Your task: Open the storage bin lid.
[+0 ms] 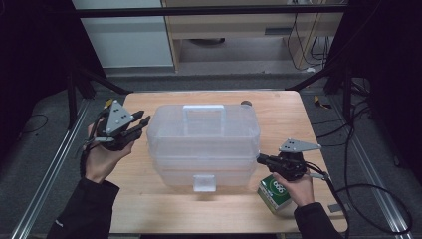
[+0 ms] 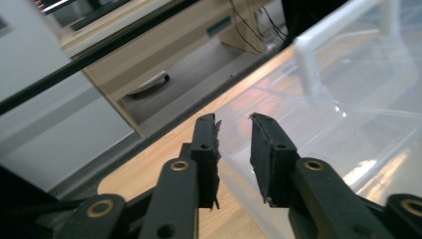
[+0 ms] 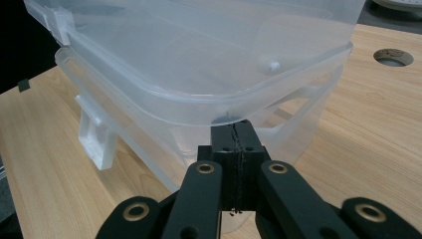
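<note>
Fingers: left (image 2: 234, 124) narrowly apart and empty, right (image 3: 234, 130) pressed together, beside one clear box (image 1: 204, 137).

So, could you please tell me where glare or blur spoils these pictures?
High view: dim, dark surroundings, box evenly lit. Left gripper view: bright glare streaks on the box lid, background soft. Right gripper view: sharp, faint sheen on the box, table grain clear.

A clear box (image 1: 203, 144) with a handle on its lid sits mid-desk (image 1: 149, 209). The left hand-held gripper (image 1: 140, 123) hangs beside the box's left end, jaws parted and empty. The right hand-held gripper (image 1: 261, 159) has its closed tips at the box's right side. A green carton (image 1: 274, 193) lies under the right hand.
</note>
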